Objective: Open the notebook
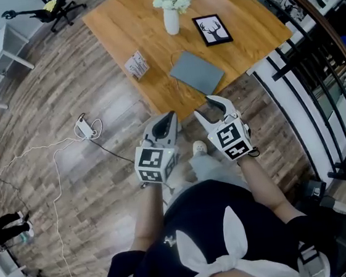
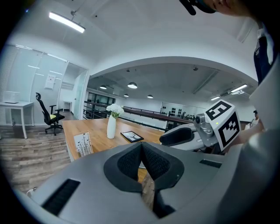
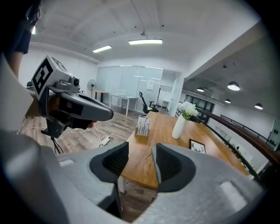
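A closed grey notebook point(image 1: 196, 73) lies flat near the front edge of the wooden table point(image 1: 122, 22). Both grippers hang over the floor just short of that edge, apart from the notebook. My left gripper point(image 1: 170, 116) is shut, its pads meeting with nothing between them point(image 2: 141, 147). To its right, my right gripper point(image 1: 211, 107) is open, and the gap between its pads point(image 3: 142, 159) is empty. The notebook is hidden behind the jaws in both gripper views.
On the table stand a white vase of flowers point(image 1: 172, 18), a framed deer picture point(image 1: 212, 29) and a small card stand point(image 1: 137, 65). A black railing point(image 1: 315, 75) runs along the right. A power strip with white cable point(image 1: 85, 127) lies on the floor at the left.
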